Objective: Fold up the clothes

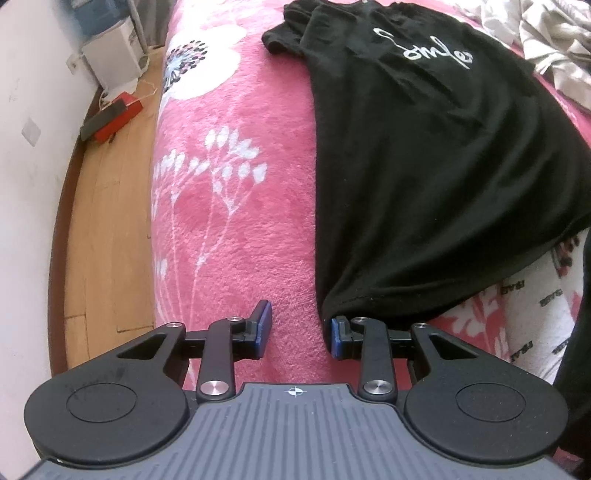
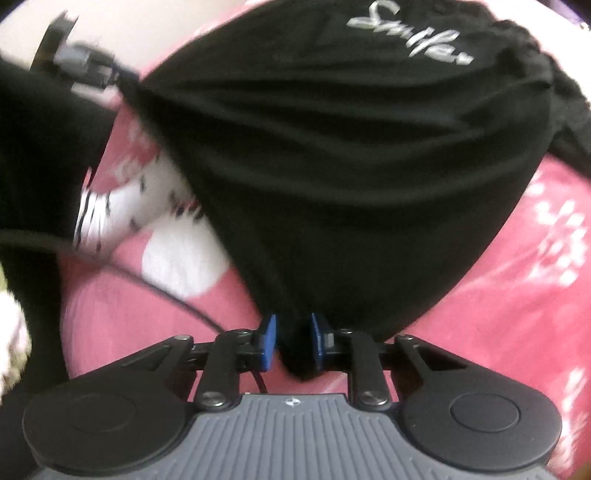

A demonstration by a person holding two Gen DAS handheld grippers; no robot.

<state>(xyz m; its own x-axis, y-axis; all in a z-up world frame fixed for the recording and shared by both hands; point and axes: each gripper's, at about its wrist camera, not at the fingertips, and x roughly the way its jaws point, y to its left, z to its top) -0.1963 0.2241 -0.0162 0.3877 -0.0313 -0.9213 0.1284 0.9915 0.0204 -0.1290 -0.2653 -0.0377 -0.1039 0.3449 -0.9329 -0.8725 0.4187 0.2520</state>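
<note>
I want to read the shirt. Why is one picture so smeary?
Right wrist view: motion blur smears the black cotton T-shirt and its silver lettering. Left wrist view: sharp, daylit; white script is clear, though fisheye bends the wooden floor.

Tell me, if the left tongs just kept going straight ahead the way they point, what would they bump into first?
Probably nothing solid. The left tongs stand open at the bottom corner of the black T-shirt, its hem by their right-hand pad. Straight ahead lies the pink floral blanket; they would skim along it beside the shirt's edge, though height is unclear.

Pink floral blanket [image 1: 236, 122], wooden floor [image 1: 107, 206], red box [image 1: 120, 118], white appliance [image 1: 114, 59]
</note>
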